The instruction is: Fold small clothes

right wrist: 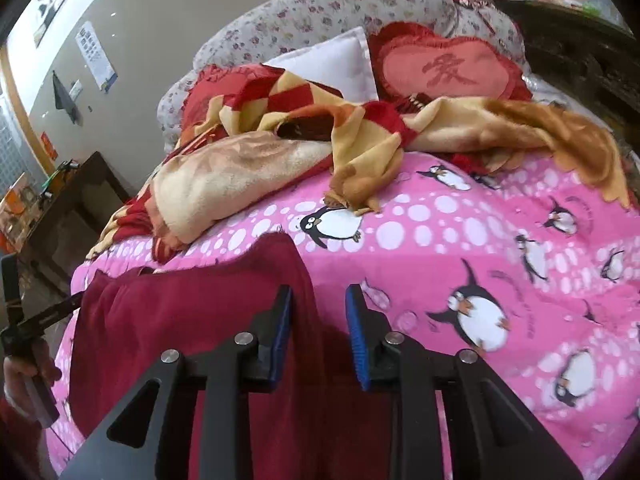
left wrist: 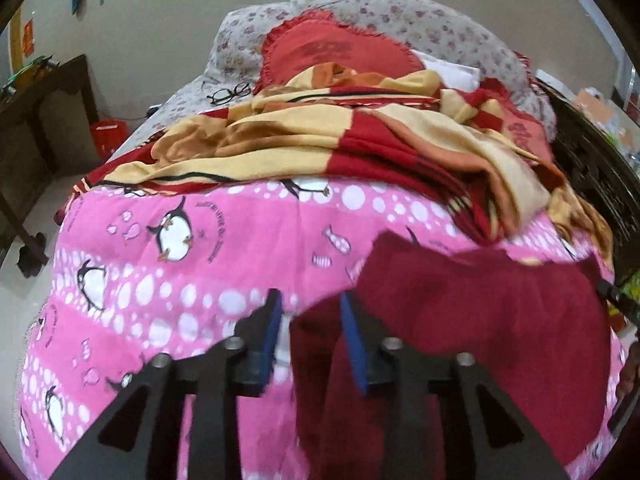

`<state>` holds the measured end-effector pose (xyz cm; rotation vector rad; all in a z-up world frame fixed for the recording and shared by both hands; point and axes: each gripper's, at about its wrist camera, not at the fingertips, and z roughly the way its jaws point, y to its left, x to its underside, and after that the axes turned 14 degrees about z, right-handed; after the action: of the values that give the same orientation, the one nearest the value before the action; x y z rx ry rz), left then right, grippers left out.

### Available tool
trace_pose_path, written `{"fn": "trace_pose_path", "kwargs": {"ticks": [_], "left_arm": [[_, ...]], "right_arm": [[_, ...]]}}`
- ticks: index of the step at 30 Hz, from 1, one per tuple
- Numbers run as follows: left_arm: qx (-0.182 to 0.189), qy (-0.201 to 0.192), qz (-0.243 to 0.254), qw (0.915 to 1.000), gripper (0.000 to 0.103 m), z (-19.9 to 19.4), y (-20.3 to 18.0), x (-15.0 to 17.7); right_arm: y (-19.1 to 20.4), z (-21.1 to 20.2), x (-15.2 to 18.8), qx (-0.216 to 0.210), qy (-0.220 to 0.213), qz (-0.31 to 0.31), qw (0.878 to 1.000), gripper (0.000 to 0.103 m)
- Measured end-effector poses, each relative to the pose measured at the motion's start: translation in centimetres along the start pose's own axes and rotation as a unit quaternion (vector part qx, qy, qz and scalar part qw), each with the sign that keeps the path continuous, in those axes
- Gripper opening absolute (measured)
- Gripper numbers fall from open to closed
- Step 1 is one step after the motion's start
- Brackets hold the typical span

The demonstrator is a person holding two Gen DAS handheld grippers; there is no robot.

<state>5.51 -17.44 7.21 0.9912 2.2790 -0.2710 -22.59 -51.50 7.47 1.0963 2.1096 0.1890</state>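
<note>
Left hand-held gripper (left wrist: 308, 300) jaws apart, straddling left edge of maroon garment (left wrist: 480, 320). Right hand-held gripper (right wrist: 320, 294) likewise parted over its right edge (right wrist: 192, 312). Garment lies flat on the bed's pink penguin quilt (right wrist: 440, 248). Best: pinch both edges evenly, lift together. Rumpled checked blanket (right wrist: 360, 128), heart cushion (right wrist: 448, 68) beyond.

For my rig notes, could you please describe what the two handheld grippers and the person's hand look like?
Both the left gripper and the right gripper are matte black, with angular arms with triangular cutouts and round silver bolts. Each finger carries a flat blue pad. No cables show. A bare hand shows at the edge above a dark red sleeve.
</note>
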Motion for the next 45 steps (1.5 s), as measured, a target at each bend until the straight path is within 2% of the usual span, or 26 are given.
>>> {"fn": "trace_pose_path", "kwargs": {"ticks": [3, 9, 15, 19, 22, 25, 29, 32, 34, 37, 40, 41, 42, 45], "left_arm": [[0.015, -0.006, 0.007, 0.9998, 0.062, -2.2, 0.0, 1.8], [0.036, -0.005, 0.007, 0.9993, 0.076, -5.7, 0.0, 6.7], [0.072, 0.031, 0.014, 0.9969, 0.076, -6.4, -0.7, 12.0], [0.084, 0.029, 0.009, 0.9960, 0.076, -6.7, -1.4, 14.3], [0.100, 0.033, 0.017, 0.9943, 0.076, -7.0, -1.8, 15.1], [0.122, 0.031, 0.048, 0.9909, 0.075, -7.8, -2.6, 15.6], [0.109, 0.032, 0.087, 0.9897, 0.075, -8.0, -3.5, 15.9], [0.113, 0.033, 0.076, 0.9902, 0.075, -7.1, -3.3, 15.8], [0.123, 0.033, 0.073, 0.9892, 0.074, -6.5, -3.4, 15.7], [0.132, 0.033, 0.085, 0.9870, 0.066, -5.7, -3.7, 15.5], [0.160, 0.033, 0.090, 0.9824, 0.045, -5.2, -4.0, 15.4], [0.172, 0.033, 0.094, 0.9800, 0.034, -5.2, -4.1, 15.4], [0.177, 0.032, 0.100, 0.9786, 0.031, -5.2, -4.3, 15.4], [0.170, 0.031, 0.128, 0.9767, 0.026, -5.4, -4.8, 15.2]], "right_arm": [[0.2, -1.7, 1.2, -0.011, 0.006, -0.013, 1.000, 0.038], [0.4, -4.9, 5.7, -0.025, 0.026, -0.036, 0.999, 0.044], [-1.6, -6.9, 9.9, -0.020, 0.056, -0.026, 0.998, 0.045], [-2.7, -8.0, 11.8, -0.019, 0.064, -0.015, 0.998, 0.045], [-3.1, -8.7, 12.4, -0.021, 0.066, -0.004, 0.998, 0.045], [-3.1, -9.3, 12.9, -0.031, 0.067, 0.002, 0.997, 0.045], [-2.8, -9.3, 13.7, -0.034, 0.076, -0.010, 0.996, 0.045], [-3.0, -8.6, 14.0, -0.036, 0.090, -0.003, 0.995, 0.045], [-3.1, -8.1, 14.3, -0.050, 0.099, 0.006, 0.994, 0.045], [-3.3, -7.6, 14.6, -0.054, 0.104, 0.013, 0.993, 0.045], [-4.0, -6.8, 14.5, -0.068, 0.116, 0.033, 0.990, 0.045], [-4.3, -6.5, 14.4, -0.075, 0.119, 0.042, 0.989, 0.045], [-4.5, -6.3, 14.4, -0.079, 0.121, 0.048, 0.988, 0.044], [-4.6, -6.1, 14.5, -0.078, 0.117, 0.046, 0.989, 0.029]]}}
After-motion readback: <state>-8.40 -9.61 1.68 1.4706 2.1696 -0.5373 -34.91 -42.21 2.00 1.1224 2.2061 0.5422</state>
